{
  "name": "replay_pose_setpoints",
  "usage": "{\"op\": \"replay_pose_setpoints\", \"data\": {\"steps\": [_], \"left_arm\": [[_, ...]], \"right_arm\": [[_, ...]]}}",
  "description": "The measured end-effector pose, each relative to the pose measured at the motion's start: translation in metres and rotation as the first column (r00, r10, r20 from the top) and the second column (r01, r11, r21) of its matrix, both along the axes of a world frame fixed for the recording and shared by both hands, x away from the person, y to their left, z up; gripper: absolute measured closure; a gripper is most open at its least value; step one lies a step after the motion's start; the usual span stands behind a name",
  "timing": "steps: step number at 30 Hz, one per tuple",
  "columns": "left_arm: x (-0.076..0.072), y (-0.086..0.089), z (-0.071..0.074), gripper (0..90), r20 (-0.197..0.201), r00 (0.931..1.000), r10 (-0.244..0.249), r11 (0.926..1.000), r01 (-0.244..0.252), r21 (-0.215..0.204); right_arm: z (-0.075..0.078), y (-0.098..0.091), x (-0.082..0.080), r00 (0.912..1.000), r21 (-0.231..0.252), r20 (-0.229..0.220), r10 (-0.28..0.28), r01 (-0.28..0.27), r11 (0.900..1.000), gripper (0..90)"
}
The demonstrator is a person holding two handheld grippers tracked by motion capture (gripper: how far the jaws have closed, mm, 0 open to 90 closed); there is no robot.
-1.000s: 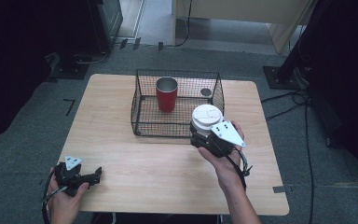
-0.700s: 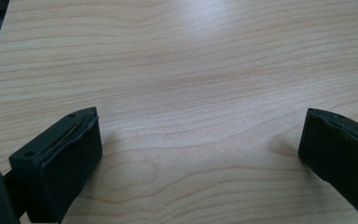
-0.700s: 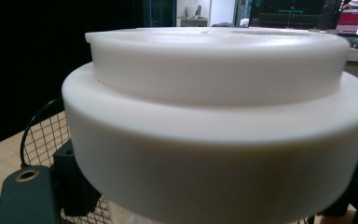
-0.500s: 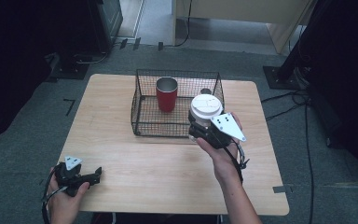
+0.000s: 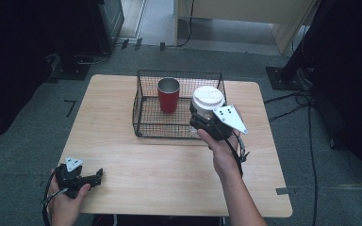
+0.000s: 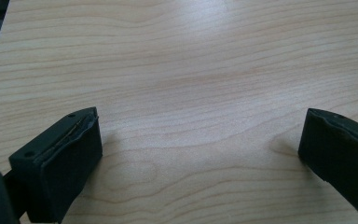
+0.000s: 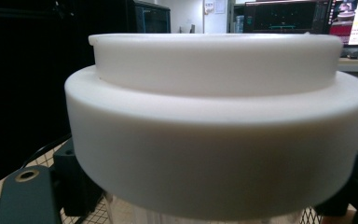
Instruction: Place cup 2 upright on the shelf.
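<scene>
1. Cup [image 5: 208,100] with a white lid, carried upright in the right gripper [image 5: 206,123], hanging over the near right corner of the wire basket [image 5: 143,101] on the wooden table [image 5: 169,160]; jaws clamped on the clear body just below the lid, seen close in the right gripper view [image 7: 219,126].
2. Long axis of the cup vertical, lid up; basket opening directly beneath and just beyond it, away from the person, so probably a short forward-and-down move to set it inside.
3. Red tumbler [image 5: 168,94] standing upright in the basket's left-rear part, well apart from the held cup; free floor of the basket to the tumbler's right.
4. Right hand [image 5: 224,150] clearly the nearer one; left gripper [image 5: 82,176] resting at the table's near left corner, far from the basket, jaws spread wide over bare wood with nothing between them.
5. Looks of the cup: broad stepped white lid, smooth and matte, over a see-through wall; contents impossible to tell.
</scene>
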State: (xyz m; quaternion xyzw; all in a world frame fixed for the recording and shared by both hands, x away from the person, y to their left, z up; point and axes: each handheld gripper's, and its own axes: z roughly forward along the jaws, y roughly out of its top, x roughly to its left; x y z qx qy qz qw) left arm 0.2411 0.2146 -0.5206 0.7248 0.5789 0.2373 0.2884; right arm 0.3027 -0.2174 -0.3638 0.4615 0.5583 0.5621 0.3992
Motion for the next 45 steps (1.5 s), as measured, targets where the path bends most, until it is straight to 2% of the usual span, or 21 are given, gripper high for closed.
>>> {"op": "replay_pose_setpoints", "data": {"steps": [8, 9, 11, 17, 21, 27, 29, 34, 37, 41, 45], "left_arm": [[0.000, 0.000, 0.000, 0.0, 0.000, 1.0000, 0.000, 1.0000, 0.000, 0.000], [0.000, 0.000, 0.000, 0.0, 0.000, 1.0000, 0.000, 1.0000, 0.000, 0.000], [0.000, 0.000, 0.000, 0.0, 0.000, 1.0000, 0.000, 1.0000, 0.000, 0.000], [0.000, 0.000, 0.000, 0.0, 0.000, 1.0000, -0.001, 1.0000, 0.001, 0.001], [0.000, 0.000, 0.000, 0.0, -0.001, 1.0000, -0.001, 1.0000, 0.001, 0.000], [0.000, 0.000, 0.000, 0.0, 0.000, 1.0000, 0.000, 1.0000, 0.000, 0.000], [0.000, 0.000, 0.000, 0.0, 0.000, 1.0000, 0.000, 1.0000, 0.000, 0.000], [0.000, 0.000, 0.000, 0.0, 0.000, 1.0000, 0.000, 1.0000, 0.000, 0.000], [0.000, 0.000, 0.000, 0.0, 0.001, 1.0000, 0.002, 1.0000, -0.002, -0.001], [0.000, 0.000, 0.000, 0.0, 0.000, 1.0000, 0.000, 1.0000, 0.000, 0.000], [0.000, 0.000, 0.000, 0.0, 0.000, 1.0000, 0.001, 1.0000, -0.001, -0.001]], "right_arm": [[0.006, 0.001, 0.021, 0.9998, -0.003, 0.006, -0.018, 0.018, 0.9998, 16.2], [0.007, 0.002, 0.026, 0.9994, -0.018, 0.026, -0.023, 0.024, 0.9996, 16.2], [0.007, 0.003, 0.031, 0.9988, -0.028, 0.036, -0.033, 0.034, 0.9990, 16.2], [0.004, 0.004, 0.047, 0.9989, -0.051, 0.030, -0.037, 0.038, 0.9979, 16.2], [0.003, 0.004, 0.055, 0.9991, -0.050, 0.019, -0.038, 0.039, 0.9980, 16.2], [-0.005, 0.005, 0.070, 0.9978, -0.057, 0.045, -0.048, 0.051, 0.9971, 16.2], [-0.009, 0.005, 0.077, 0.9985, -0.037, 0.034, -0.044, 0.045, 0.9983, 16.2], [-0.018, 0.005, 0.089, 0.9981, -0.051, 0.020, -0.058, 0.059, 0.9970, 16.2], [-0.021, 0.006, 0.093, 0.9982, -0.051, 0.030, -0.052, 0.054, 0.9972, 16.2], [-0.030, 0.006, 0.103, 0.9988, -0.028, 0.018, -0.045, 0.046, 0.9986, 16.2], [-0.036, 0.008, 0.111, 0.9988, -0.034, 0.006, -0.048, 0.049, 0.9982, 16.2]]}}
